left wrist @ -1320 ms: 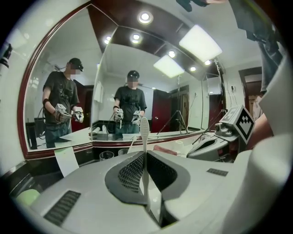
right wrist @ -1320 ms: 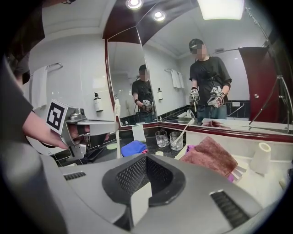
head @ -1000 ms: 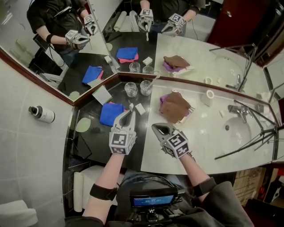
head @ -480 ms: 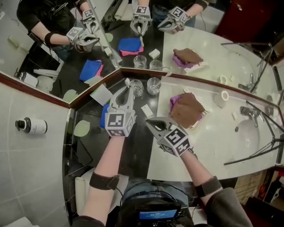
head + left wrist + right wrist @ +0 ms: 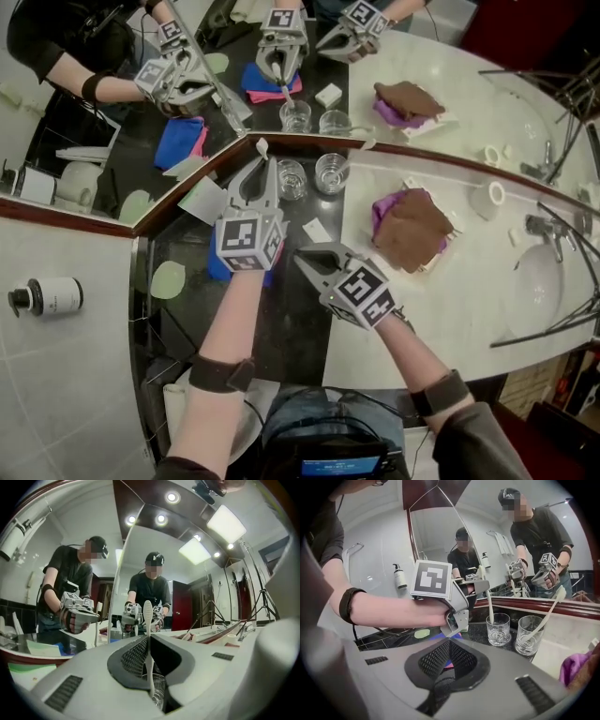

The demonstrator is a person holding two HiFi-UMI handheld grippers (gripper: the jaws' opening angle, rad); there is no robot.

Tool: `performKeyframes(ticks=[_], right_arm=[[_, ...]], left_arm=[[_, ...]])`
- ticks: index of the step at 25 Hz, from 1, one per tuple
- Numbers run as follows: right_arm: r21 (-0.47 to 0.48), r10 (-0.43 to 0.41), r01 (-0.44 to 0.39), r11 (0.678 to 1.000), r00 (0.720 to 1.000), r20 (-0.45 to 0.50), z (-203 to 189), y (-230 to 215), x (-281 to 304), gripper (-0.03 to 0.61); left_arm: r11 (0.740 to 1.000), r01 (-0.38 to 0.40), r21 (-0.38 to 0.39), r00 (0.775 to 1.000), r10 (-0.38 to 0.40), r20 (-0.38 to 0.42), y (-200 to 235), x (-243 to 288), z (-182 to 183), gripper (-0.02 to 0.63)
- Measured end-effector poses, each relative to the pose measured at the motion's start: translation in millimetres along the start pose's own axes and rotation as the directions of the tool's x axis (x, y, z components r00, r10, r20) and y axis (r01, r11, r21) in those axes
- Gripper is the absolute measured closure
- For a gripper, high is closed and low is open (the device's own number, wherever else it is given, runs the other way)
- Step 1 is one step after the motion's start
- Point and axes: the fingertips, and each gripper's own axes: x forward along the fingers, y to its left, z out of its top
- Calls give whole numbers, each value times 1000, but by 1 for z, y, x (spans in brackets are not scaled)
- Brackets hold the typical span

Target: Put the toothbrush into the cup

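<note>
My left gripper (image 5: 262, 162) is shut on a white toothbrush (image 5: 148, 620), which stands upright between the jaws with its bristle head on top. It hovers just in front of the left of two clear glass cups (image 5: 292, 178), which shows low between the jaws in the left gripper view. In the right gripper view the brush's lower end hangs over that cup (image 5: 498, 629). The right glass (image 5: 331, 172) holds another white toothbrush (image 5: 546, 616). My right gripper (image 5: 306, 259) is shut and empty, over the dark counter in front of the cups.
A brown cloth lies on a purple one (image 5: 411, 228) on the white counter to the right. A small white block (image 5: 316, 230), a blue cloth (image 5: 217, 270) and a green dish (image 5: 168, 279) lie near my grippers. Angled mirrors stand behind the cups; a tap (image 5: 548, 230) is far right.
Both grippers have moved away from me toward the glasses. The left one has carried the toothbrush up to the left glass, and the right has followed beside it.
</note>
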Motion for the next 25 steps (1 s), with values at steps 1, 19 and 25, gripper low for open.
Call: performKeyframes(ticks=[1, 19, 25], right_arm=[[4, 2, -2, 1000, 1000, -1, -2, -1, 2, 561], [61, -31, 32, 998, 999, -17, -28, -10, 7, 561], [63, -35, 37, 997, 999, -20, -30, -9, 5, 561]], left_arm=[[1000, 2, -5, 1000, -2, -5, 1, 2, -5, 600], [994, -59, -88, 995, 51, -90, 13, 14, -64, 598], [993, -70, -92, 993, 60, -105, 13, 16, -65, 592]])
